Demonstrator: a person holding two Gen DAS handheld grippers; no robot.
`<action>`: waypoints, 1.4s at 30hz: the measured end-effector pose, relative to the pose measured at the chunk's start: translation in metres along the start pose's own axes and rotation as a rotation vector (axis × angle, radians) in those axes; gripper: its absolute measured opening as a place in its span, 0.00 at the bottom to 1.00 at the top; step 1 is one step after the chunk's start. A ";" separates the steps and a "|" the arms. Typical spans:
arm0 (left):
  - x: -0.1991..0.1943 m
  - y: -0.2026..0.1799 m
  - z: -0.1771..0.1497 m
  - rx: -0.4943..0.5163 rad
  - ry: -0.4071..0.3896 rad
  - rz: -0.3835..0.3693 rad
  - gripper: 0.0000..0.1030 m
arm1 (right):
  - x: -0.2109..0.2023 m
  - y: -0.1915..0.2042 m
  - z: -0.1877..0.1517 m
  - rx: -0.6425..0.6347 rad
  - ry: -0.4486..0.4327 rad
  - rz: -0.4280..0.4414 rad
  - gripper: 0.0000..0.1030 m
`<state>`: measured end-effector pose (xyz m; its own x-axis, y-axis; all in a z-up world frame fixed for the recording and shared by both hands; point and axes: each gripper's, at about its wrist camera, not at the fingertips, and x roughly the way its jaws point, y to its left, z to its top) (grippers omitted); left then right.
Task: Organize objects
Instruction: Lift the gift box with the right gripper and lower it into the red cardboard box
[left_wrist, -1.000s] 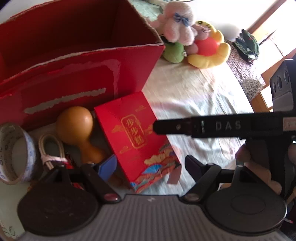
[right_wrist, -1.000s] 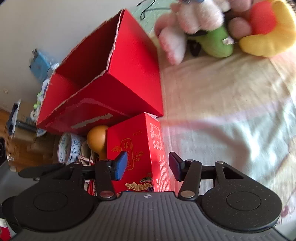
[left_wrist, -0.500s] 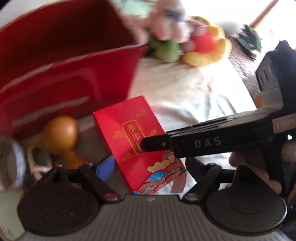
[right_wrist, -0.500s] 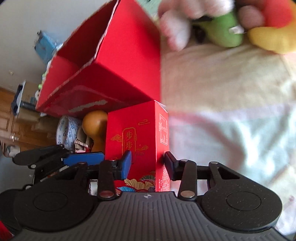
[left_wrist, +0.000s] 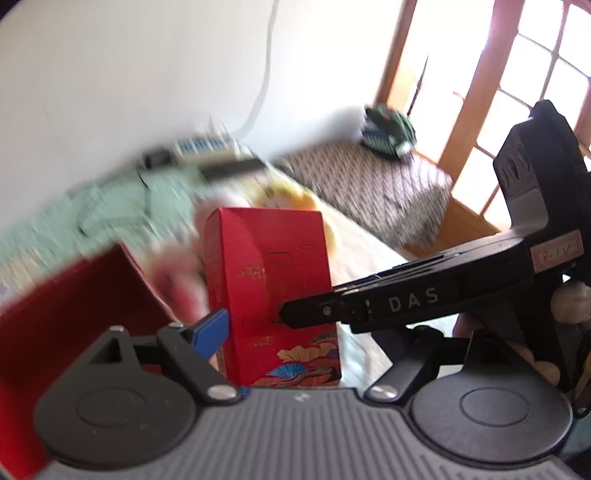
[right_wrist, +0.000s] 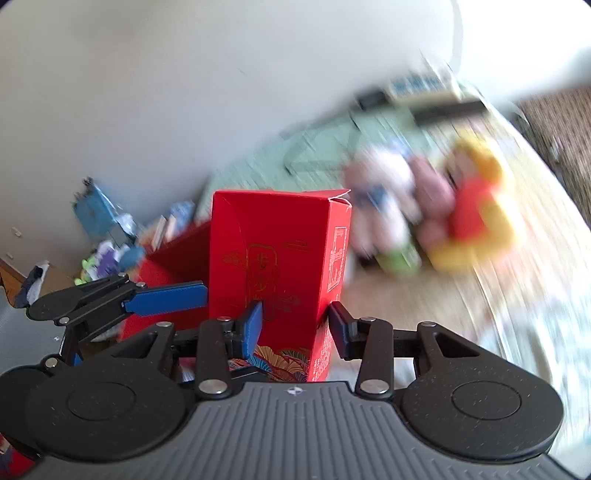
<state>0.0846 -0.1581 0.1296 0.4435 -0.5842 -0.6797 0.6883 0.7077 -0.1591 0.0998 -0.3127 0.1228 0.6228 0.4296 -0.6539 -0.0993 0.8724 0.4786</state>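
- Carton, tall and red (right_wrist: 280, 266), stands upright between the jaws of the right gripper (right_wrist: 295, 328), whose blue pads clamp its two side faces low down.
- The right wrist view alone shows the carton's open top with a small tuck flap at one o'clock, gold line drawings on the broad face and fine print on the narrow side.
- The left wrist view shows the same carton (left_wrist: 269, 291) from the other side: a sharp-edged cardboard block with a colourful fan and cloud pattern at its base, and a black finger of the right gripper (left_wrist: 369, 310), lettered "DAS", pressed against its face from three o'clock.
- The left gripper (left_wrist: 306, 336) has its jaws spread apart; one blue pad sits just beside the carton's left edge, and whether it touches cannot be told. The other finger is hidden behind the right gripper.
- From the right wrist, the left gripper's blue pad (right_wrist: 166, 297) lies level at nine o'clock, pointing at the carton's edge.
- A large open red box (left_wrist: 74, 314) of matte cardboard sits at eight o'clock of the carton in the left view; in the right view a corner of it (right_wrist: 173, 266) shows behind the carton.
- Soft plush toys (right_wrist: 443, 221), blurred, in pink, white, green, yellow and red, lie at two o'clock in the right view on a pale cloth-covered tabletop (right_wrist: 498, 314).
- A dark patterned cushion surface (left_wrist: 369, 188) and a wooden-framed window (left_wrist: 480, 92) show only in the left view.
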 end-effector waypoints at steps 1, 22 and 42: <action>-0.008 0.009 0.003 -0.002 -0.024 0.015 0.81 | 0.003 0.008 0.008 -0.020 -0.015 0.009 0.42; 0.044 0.188 -0.056 -0.441 0.130 0.025 0.81 | 0.184 0.078 0.034 -0.280 0.290 -0.112 0.44; 0.056 0.185 -0.061 -0.414 0.168 0.115 0.80 | 0.172 0.064 0.038 -0.179 0.216 -0.065 0.41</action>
<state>0.2019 -0.0360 0.0185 0.3813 -0.4442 -0.8107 0.3380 0.8832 -0.3250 0.2302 -0.1923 0.0633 0.4541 0.3941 -0.7990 -0.2116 0.9189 0.3330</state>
